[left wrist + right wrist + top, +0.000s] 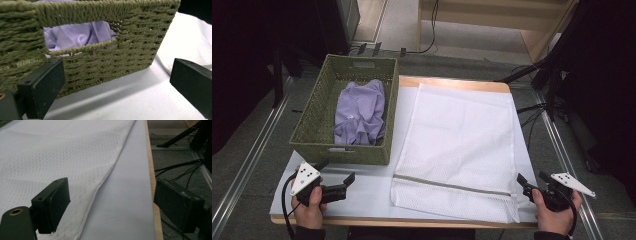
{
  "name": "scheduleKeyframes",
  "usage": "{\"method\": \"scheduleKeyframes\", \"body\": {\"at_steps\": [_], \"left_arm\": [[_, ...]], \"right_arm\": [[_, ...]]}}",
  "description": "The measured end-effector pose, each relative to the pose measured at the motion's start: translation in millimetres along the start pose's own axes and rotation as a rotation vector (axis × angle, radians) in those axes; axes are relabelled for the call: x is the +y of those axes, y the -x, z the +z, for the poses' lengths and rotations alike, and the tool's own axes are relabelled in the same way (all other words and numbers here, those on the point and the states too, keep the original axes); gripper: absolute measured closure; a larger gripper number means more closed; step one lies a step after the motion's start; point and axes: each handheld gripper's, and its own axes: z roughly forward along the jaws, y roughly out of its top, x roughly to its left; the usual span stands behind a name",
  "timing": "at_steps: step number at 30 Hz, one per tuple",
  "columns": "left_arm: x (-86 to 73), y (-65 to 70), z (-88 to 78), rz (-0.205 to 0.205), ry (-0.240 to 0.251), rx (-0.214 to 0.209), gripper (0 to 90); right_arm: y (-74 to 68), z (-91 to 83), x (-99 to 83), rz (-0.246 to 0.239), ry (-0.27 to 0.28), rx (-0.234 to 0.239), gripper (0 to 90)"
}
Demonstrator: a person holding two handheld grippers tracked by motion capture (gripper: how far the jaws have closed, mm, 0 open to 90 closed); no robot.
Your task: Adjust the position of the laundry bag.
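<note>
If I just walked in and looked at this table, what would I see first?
Probably the green woven basket at the table's far left, with a crumpled lilac garment lying inside it. Beside it, to the right, a big white mesh laundry bag lies flat, its zipper running across near the person's edge. At the near corners, a left gripper and a right gripper wait with jaws open, holding nothing.

- One green basket (320, 112) made of woven strands.
- One purple piece of clothing (360, 112) inside it.
- One white net bag (459, 150) with one zipper (452, 185).
- One table (362, 192).
- Two grippers, the left gripper (334, 177) and the right gripper (533, 182).
- Two hands, one on each gripper.
</note>
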Motion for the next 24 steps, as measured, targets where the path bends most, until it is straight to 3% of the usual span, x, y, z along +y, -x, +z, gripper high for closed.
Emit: {"method": "scheduleKeyframes", "body": {"at_steps": [2,5,8,10,13,15,18,21,24], "left_arm": [[0.8,2.4,0.7,0.006,-0.001,0.007,0.5],[2.4,8.8,3.1,0.026,-0.011,-0.004,0.7],[4.3,18.0,8.9,0.044,-0.025,-0.021,0.7],[5.7,23.3,12.7,0.034,-0.027,-0.047,0.7],[6.9,37.2,21.1,0.048,-0.043,-0.065,1.3],[6.8,48.2,26.6,0.065,-0.057,-0.067,6.6],[6.4,62.9,33.8,0.112,-0.092,-0.078,8.1],[7.1,72.9,41.7,0.105,-0.109,-0.1,15.5],[5.1,82.1,51.0,0.118,-0.154,-0.102,23.4]], "right_arm": [[-0.2,0.2,3.3,0.012,0.011,0.023,14.0],[-6.6,0.3,10.4,-0.04,0.011,0.01,14.3],[-10.7,5.5,22.4,-0.059,0.016,0.009,14.3],[-8.9,8.9,30.9,-0.045,0.025,0.013,14.5],[-5.9,15.9,44.1,-0.042,0.028,0.014,14.9],[-4.0,24.2,54.9,-0.053,0.01,0.016,15.2],[-1.1,40.1,71.9,-0.062,-0.014,0.009,19.2],[0.2,52.8,84.2,-0.07,0.001,-0.016,29.2],[1.9,72.6,97.0,-0.076,-0.03,-0.038,37.5]]}}
